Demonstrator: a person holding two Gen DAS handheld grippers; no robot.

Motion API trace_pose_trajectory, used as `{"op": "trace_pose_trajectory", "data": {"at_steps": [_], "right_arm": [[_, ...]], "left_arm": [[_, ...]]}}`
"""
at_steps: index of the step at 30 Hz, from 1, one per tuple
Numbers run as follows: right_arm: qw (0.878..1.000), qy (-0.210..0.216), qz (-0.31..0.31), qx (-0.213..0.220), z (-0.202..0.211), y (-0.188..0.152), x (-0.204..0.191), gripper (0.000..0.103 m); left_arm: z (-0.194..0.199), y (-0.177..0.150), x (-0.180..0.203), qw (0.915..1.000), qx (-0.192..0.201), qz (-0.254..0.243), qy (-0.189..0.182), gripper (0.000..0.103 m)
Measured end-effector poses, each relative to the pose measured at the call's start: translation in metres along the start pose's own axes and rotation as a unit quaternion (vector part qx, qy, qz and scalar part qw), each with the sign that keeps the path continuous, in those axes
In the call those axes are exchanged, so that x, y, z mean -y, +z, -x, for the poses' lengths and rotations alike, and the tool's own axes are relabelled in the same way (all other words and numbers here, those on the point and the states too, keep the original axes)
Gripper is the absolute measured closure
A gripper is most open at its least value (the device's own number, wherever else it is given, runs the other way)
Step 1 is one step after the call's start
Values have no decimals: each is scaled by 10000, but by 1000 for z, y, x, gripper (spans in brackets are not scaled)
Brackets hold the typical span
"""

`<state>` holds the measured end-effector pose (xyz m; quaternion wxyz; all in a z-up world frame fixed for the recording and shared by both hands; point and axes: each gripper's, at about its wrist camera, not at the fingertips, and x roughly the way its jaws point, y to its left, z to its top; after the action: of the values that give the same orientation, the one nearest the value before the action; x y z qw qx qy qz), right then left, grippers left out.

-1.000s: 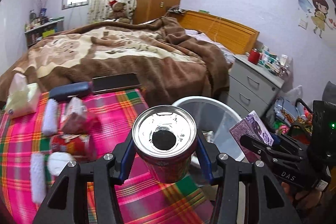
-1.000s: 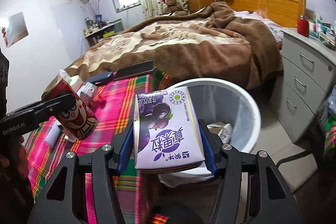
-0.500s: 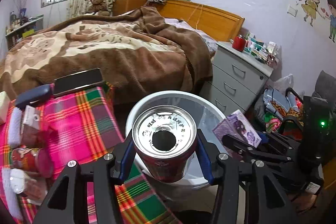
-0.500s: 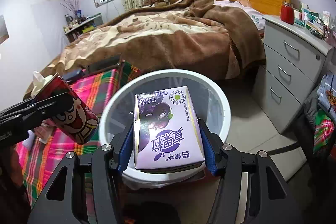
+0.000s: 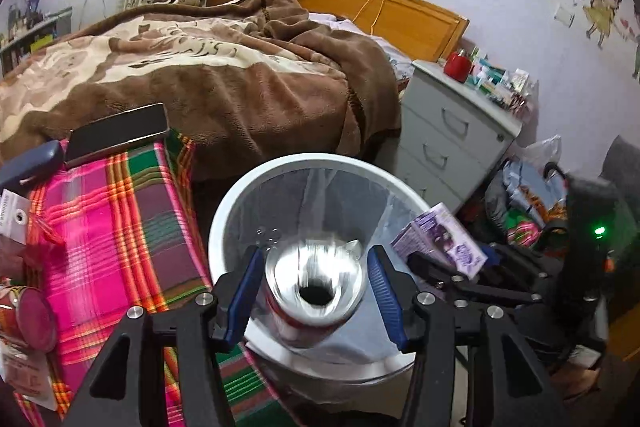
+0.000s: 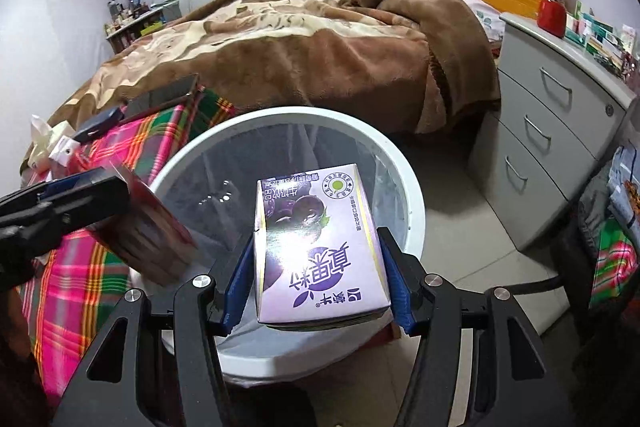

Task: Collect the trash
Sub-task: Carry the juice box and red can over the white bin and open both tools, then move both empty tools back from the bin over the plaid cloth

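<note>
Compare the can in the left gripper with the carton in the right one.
The can is a round metal cylinder with a red side; the carton is a flat-sided purple box printed with berries. The can is motion-blurred, with gaps between it and the left gripper pads; the carton is sharp, with the right gripper pads beside it. Both hang over the white bin.
</note>
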<state>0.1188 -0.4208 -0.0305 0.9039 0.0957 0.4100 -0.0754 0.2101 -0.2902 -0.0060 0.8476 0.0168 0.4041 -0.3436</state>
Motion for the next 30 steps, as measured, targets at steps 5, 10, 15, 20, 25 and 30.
{"op": "trace_pose_trajectory", "data": {"at_steps": [5, 10, 15, 20, 25, 30], "right_arm": [[9998, 39, -190, 65, 5, -2, 6, 40], [9997, 67, -195, 143, 14, -3, 7, 39], [9995, 64, -206, 218, 20, -4, 3, 39], [9992, 158, -243, 258, 23, -5, -6, 39], [9992, 181, -137, 330, 28, -7, -19, 39], [9985, 298, -61, 464, 36, -8, -35, 39]], "left_arm": [[1, 0, -1, 10000, 2, 2, 60, 40], [9, -4, -5, 9999, 44, 47, 111, 40], [24, -7, -10, 9998, 133, 96, 126, 40], [44, -15, -17, 9993, 252, 141, 252, 40], [61, -24, -24, 9987, 332, 239, 318, 40], [84, -36, -34, 9970, 504, 319, 492, 40]]}}
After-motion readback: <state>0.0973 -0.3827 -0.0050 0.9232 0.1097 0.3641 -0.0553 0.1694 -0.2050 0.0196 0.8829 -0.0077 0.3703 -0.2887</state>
